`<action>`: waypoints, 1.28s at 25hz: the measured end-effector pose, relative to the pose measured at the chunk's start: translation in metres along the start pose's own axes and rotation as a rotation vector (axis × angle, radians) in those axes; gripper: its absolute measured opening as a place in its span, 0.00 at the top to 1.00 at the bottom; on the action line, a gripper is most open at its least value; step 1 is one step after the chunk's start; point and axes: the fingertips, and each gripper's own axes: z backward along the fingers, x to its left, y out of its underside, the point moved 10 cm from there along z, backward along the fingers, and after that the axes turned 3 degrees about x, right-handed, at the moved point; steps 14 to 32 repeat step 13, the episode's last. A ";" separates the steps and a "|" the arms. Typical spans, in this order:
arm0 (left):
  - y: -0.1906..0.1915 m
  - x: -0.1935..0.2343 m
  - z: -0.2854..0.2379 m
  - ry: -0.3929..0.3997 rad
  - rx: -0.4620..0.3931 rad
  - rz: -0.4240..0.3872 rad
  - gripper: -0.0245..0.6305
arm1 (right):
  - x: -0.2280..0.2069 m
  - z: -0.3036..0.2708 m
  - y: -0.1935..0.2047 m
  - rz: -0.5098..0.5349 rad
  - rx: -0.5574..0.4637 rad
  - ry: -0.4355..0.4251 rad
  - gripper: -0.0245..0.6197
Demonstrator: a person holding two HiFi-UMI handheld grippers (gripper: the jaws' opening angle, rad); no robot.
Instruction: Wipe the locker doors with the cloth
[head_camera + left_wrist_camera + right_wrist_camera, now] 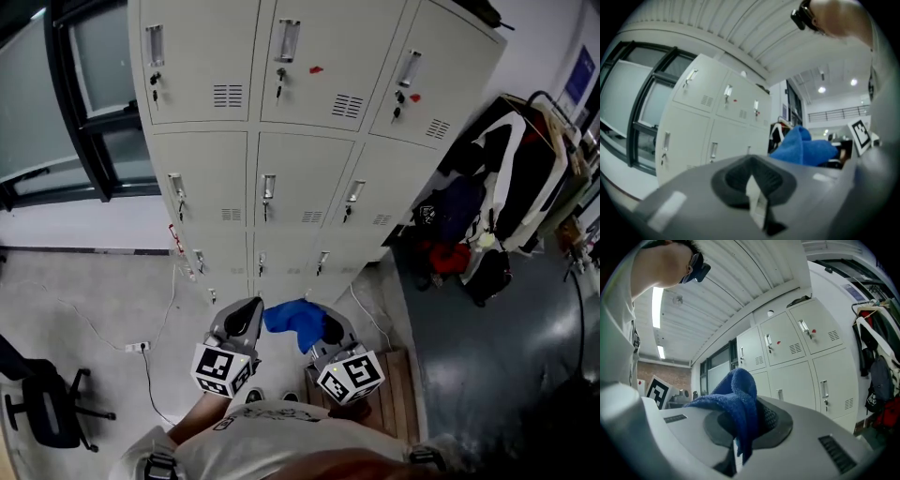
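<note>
A white bank of lockers (300, 141) stands ahead, three columns wide, with handles and keys on each door; it also shows as lockers (708, 122) and lockers (806, 357). A blue cloth (292, 319) hangs from my right gripper (328, 330), which is shut on it; the cloth (733, 404) rises out of the closed jaws. My left gripper (246, 321) is shut with nothing in it, just left of the cloth (806, 147). Both grippers are held low, close to my body, short of the bottom locker doors.
A rack with coats and bags (497, 206) stands right of the lockers. A dark window frame (80, 103) is at the left. A black office chair (42, 403) sits at the lower left, and a cable with a power strip (139, 347) lies on the floor. A wooden board (394, 389) lies by my feet.
</note>
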 end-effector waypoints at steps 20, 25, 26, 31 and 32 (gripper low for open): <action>0.002 -0.025 -0.016 0.043 -0.006 -0.009 0.96 | -0.017 0.019 -0.001 0.005 -0.028 0.014 0.92; 0.002 -0.025 -0.016 0.043 -0.006 -0.009 0.96 | -0.017 0.019 -0.001 0.005 -0.028 0.014 0.92; 0.002 -0.025 -0.016 0.043 -0.006 -0.009 0.96 | -0.017 0.019 -0.001 0.005 -0.028 0.014 0.92; 0.002 -0.025 -0.016 0.043 -0.006 -0.009 0.96 | -0.017 0.019 -0.001 0.005 -0.028 0.014 0.92; 0.002 -0.025 -0.016 0.043 -0.006 -0.009 0.96 | -0.017 0.019 -0.001 0.005 -0.028 0.014 0.92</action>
